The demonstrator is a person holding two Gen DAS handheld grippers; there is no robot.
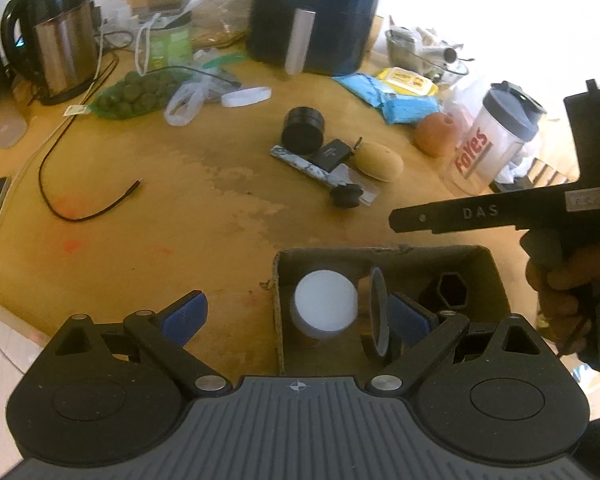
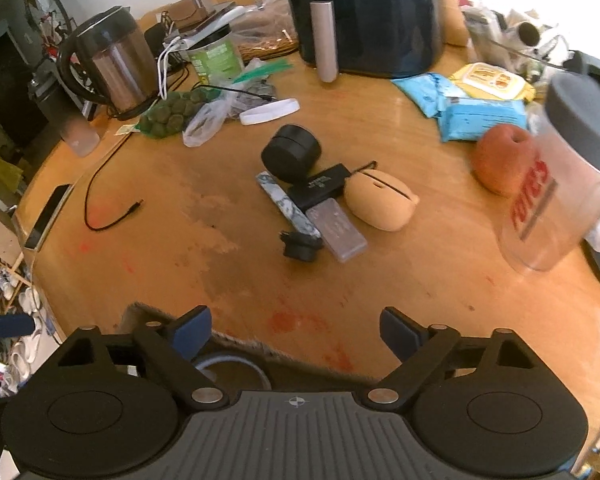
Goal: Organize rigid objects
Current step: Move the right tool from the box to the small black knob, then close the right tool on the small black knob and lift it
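Working from the wooden table point(image 2: 380, 272) down, I note the cardboard box point(image 1: 380, 254) at the near edge, already holding a white-lidded jar point(image 1: 326, 306). Remaining rigid items cluster mid-table: black round tin point(image 2: 291, 153), beige mouse point(image 2: 380, 200). Right gripper point(image 2: 296, 334) stands wide, empty; left gripper point(image 1: 296, 314) also wide, empty. I advise approaching the tin squarely, fingers straddling its sides.

Strong daylight is entering from the upper right in both views, burning that corner out to plain white and washing over the shaker bottle point(image 1: 496, 140). The tabotop is not dim: the tabletop point(image 2: 228, 184) is showing soft glare near the air fryer point(image 2: 364, 16). Shadows are lying faint and short. Fisheye distortion is bending the edges, where dark vignetting is closing the corners and detail is softening.
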